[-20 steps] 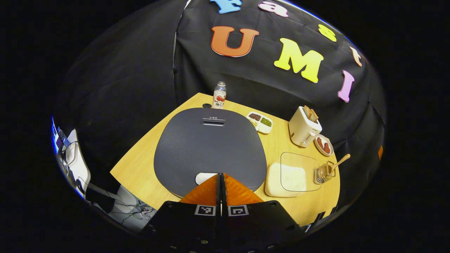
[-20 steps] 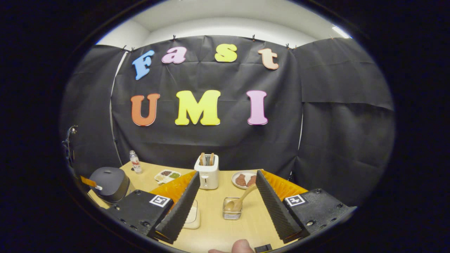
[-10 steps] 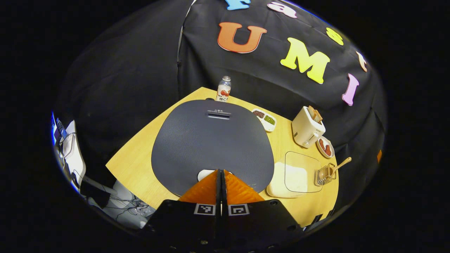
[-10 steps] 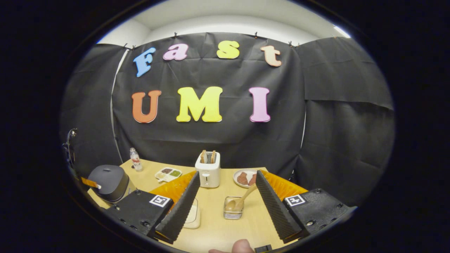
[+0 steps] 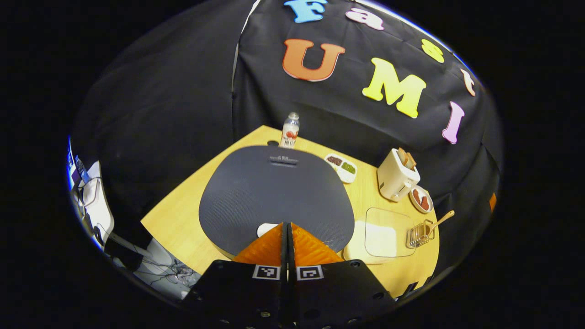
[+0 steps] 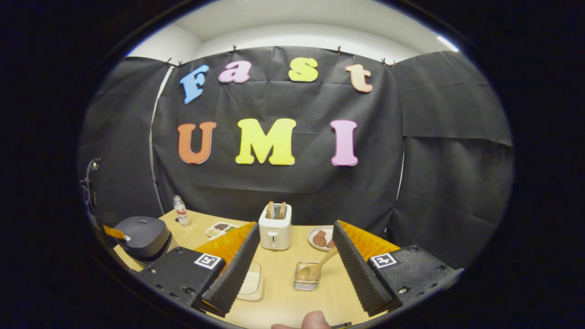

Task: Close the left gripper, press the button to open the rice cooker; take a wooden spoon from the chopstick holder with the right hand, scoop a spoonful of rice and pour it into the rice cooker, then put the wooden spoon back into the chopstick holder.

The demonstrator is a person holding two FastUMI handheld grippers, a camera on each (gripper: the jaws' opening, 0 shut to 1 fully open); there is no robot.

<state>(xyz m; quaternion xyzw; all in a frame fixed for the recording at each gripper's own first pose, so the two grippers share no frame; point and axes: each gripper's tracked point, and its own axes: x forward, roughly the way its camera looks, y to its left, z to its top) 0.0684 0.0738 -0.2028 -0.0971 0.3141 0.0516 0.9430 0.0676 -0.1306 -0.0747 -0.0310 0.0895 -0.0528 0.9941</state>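
**Left gripper shut over the cooker button, right gripper wide before the holder**

In the left gripper view, the left gripper (image 5: 287, 228) has its two fingers pressed together with nothing between them. Their tips sit at the near edge of the cooker (image 5: 274, 194), right at the pale button (image 5: 266, 228), which peeks out just left of the tips; whether they touch it I cannot tell. The cooker's dark lid is down and spreads ahead of the fingers. Beyond its far edge stands a bottle (image 5: 289, 130). Ahead and to the right of the fingers lie a divided dish (image 5: 341, 161), a toaster (image 5: 396, 175) and a small plate (image 5: 421, 199). Nearer on the right is the rice box (image 5: 379, 233) with a clear lid, and just past it the wire holder (image 5: 420, 231) with the spoon (image 5: 438, 222) leaning out of it, handle up and away.

In the right gripper view, the right gripper (image 6: 292, 267) stands wide, holding nothing. The holder (image 6: 307, 276) sits on the table (image 6: 279, 301) between the two fingers and a little ahead, apart from both. The spoon (image 6: 317, 268) rests in it, bowl down, handle slanting toward the right finger. The rice box (image 6: 249, 284) lies beside the left finger. The toaster (image 6: 274, 227) is straight ahead, the plate (image 6: 321, 237) to its right. Far left stands the cooker (image 6: 140, 236), lid down, with the left gripper (image 6: 114, 232) at its near edge. A fingertip (image 6: 313, 321) shows at the bottom edge.
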